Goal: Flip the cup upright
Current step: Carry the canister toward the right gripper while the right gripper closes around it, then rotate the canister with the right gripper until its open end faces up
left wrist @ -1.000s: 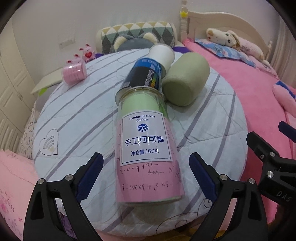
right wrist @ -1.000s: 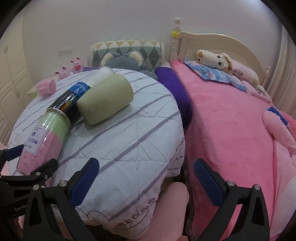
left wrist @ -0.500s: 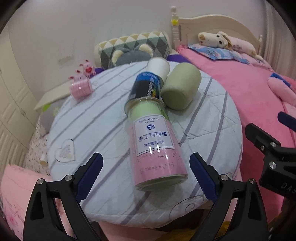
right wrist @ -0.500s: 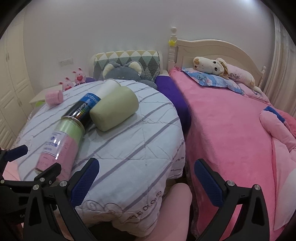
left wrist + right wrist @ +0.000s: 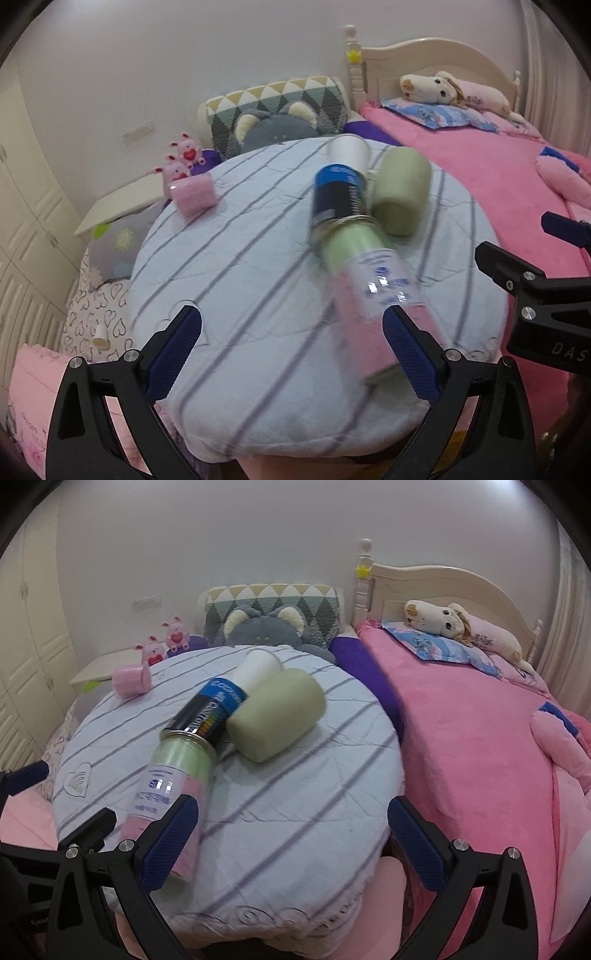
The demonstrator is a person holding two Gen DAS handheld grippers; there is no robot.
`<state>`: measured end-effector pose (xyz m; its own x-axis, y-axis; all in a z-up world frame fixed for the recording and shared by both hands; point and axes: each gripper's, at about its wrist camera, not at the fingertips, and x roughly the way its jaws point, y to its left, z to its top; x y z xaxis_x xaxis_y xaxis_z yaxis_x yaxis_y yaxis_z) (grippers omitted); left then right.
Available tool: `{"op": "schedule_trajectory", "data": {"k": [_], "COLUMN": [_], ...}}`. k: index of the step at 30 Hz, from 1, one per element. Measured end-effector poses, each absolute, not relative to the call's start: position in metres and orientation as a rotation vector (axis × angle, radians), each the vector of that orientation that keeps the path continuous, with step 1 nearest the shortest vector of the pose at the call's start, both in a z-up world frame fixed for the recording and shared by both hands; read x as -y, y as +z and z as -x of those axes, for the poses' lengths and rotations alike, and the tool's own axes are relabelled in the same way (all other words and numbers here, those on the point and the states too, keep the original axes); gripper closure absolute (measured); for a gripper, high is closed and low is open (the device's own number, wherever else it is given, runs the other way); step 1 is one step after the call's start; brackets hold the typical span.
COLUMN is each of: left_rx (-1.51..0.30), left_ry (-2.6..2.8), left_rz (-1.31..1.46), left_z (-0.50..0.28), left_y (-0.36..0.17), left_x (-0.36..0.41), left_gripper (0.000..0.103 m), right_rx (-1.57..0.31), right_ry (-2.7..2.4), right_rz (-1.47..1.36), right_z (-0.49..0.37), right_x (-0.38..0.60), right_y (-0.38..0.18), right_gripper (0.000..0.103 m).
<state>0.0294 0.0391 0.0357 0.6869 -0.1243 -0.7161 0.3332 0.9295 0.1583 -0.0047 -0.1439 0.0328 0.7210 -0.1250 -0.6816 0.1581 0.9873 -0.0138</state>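
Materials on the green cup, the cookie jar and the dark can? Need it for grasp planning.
Green cup: lying on its side, matte, no highlights; looks like soft-touch plastic or ceramic, can't tell which.
Cookie jar: clear glossy plastic by its glare spots, with a paper label.
Dark can: probably metal with a glossy printed wrap; shiny rim at its end.
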Motion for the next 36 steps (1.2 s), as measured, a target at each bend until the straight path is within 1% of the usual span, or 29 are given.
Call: {"op": "schedule_trajectory", "data": {"k": [12,17,27,32,33,34,35,36], "left_rx": [-0.855,-0.919,-0.996,-1.024,-1.027,-1.031,-1.033,-1.033], "left_ry": [-0.23,-0.217,-0.214,-0.225,-0.222,-0.218,-0.216,-0.215], "left_rz": [-0.264,-0.252,-0.235,-0.2,-0.199,-0.198,-0.198,-0.197], "left_z": [-0.078,-0.1,-0.122,-0.128,-0.129,-0.129,-0.13,-0.131], "left_y": [0.016,0.0,-0.021,-0.027,-0.027,-0.028,-0.029,-0.028], "left_x": [-0.084,-0.099,-0.113,-0.118,-0.118,-0.118,-0.118,-0.118], "left_gripper": [0.003,0.003,0.003,0.003,0.003,0.003,0.003,0.003], "right_rx": [-0.882,-0.951,-1.086,-1.119,-1.121,-1.122,-1.124,-1.125], "right_ry": [-0.104,-0.087,-0.025,0.013,0.01,0.011,0.029,0.071], "right_rz": [-0.043,-0.046,-0.098,-0.145,-0.143,-0.146,-0.165,-0.2], "right_z": [-0.047,-0.067,-0.094,-0.102,-0.102,-0.101,-0.101,-0.101], "right_x": [0.106,0.096,0.081,0.083,0.084,0.086,0.089,0.091], "right_y": [0.022,0.013,-0.014,-0.018,-0.019,-0.019,-0.019,-0.019], "right_gripper": [0.0,0.0,0.0,0.0,0.003,0.01,0.014,0.028]}}
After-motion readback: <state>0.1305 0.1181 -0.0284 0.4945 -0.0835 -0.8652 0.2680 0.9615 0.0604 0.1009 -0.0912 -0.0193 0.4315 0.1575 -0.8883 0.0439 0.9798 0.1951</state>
